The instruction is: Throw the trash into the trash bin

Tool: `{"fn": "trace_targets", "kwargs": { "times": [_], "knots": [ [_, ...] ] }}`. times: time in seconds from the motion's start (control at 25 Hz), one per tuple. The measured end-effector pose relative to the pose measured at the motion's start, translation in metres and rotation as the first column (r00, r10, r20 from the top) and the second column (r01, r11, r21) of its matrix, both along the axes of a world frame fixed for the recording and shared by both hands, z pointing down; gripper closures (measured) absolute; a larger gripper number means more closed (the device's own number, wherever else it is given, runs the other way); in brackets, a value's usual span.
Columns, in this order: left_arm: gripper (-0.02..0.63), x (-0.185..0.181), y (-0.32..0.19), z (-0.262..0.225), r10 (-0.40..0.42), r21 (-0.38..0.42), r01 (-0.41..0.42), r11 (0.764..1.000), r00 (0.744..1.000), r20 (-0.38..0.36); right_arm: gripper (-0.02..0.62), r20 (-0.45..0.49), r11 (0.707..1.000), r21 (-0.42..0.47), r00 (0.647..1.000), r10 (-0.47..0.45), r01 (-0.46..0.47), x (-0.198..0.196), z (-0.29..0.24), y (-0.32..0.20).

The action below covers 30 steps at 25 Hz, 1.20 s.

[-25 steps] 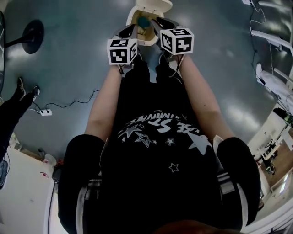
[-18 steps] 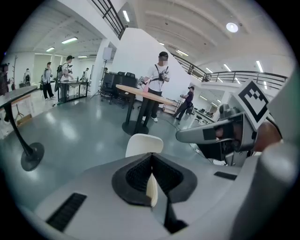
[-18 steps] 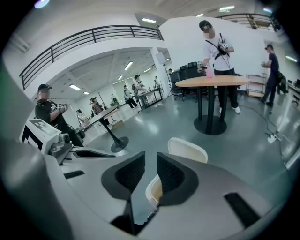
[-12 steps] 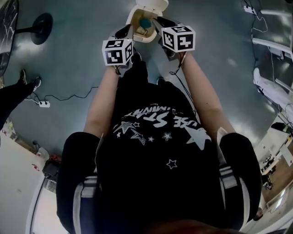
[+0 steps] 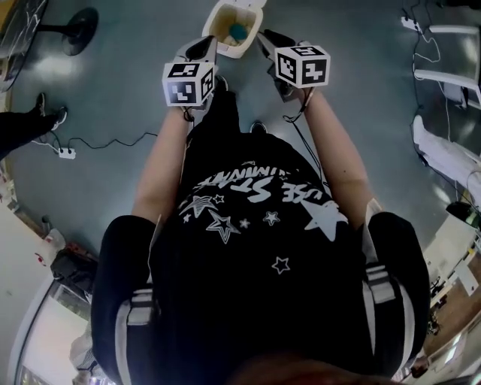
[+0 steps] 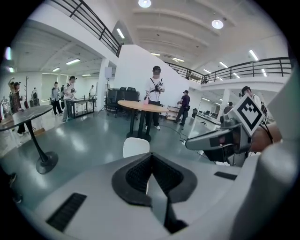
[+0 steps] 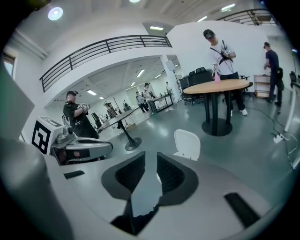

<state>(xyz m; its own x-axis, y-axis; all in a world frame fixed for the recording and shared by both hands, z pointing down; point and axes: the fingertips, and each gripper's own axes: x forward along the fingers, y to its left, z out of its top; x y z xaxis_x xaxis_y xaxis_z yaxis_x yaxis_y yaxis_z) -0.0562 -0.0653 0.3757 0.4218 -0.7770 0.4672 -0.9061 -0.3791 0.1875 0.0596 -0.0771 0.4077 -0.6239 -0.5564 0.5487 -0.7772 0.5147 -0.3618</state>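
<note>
The white trash bin [image 5: 218, 16] stands open on the grey floor at the top of the head view, with a teal piece of trash [image 5: 237, 31] and brownish bits inside. My left gripper [image 5: 201, 50] hangs just short of the bin's left side, and its jaws meet at the tips with nothing in them. My right gripper [image 5: 267, 40] is off the bin's right side, its jaws a narrow gap apart and empty. In the left gripper view the bin's raised lid [image 6: 136, 146] shows beyond the jaws. The lid [image 7: 187, 144] also shows in the right gripper view.
A power strip [image 5: 68, 153] with a black cable lies on the floor at left, near another person's legs [image 5: 22, 124]. A round table base [image 5: 79, 22] stands at the upper left. Round tables [image 6: 140, 107] [image 7: 220, 86] and standing people lie beyond the bin.
Both grippers have drawn back from over the bin's rim and risen, and now stand a little further apart. The bin sits higher and smaller in the head view.
</note>
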Motion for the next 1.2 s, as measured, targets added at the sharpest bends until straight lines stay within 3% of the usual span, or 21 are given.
{"fn": "trace_targets", "kwargs": {
  "times": [0.28,0.56,0.76,1.2],
  "knots": [
    [0.595,0.013,0.054,-0.022,-0.054,0.054,0.054,0.997,0.999,-0.002,0.526,0.035,0.997,0.076,0.999,-0.017,0.014,0.021,-0.035,0.043],
    [0.595,0.024,0.092,-0.039,-0.081,0.1,0.084,0.991,0.996,-0.03,0.549,0.055,0.994,0.095,0.997,-0.051,0.045,0.027,-0.038,0.08],
    [0.595,0.03,0.109,-0.05,-0.116,0.125,0.122,0.985,0.992,-0.059,0.564,0.077,0.991,0.112,0.994,-0.078,0.069,0.03,-0.047,0.099],
    [0.595,0.046,0.134,-0.067,-0.115,0.165,0.126,0.978,0.991,-0.075,0.589,0.094,0.989,0.132,0.992,-0.082,0.069,0.051,-0.065,0.123]
  ]
}}
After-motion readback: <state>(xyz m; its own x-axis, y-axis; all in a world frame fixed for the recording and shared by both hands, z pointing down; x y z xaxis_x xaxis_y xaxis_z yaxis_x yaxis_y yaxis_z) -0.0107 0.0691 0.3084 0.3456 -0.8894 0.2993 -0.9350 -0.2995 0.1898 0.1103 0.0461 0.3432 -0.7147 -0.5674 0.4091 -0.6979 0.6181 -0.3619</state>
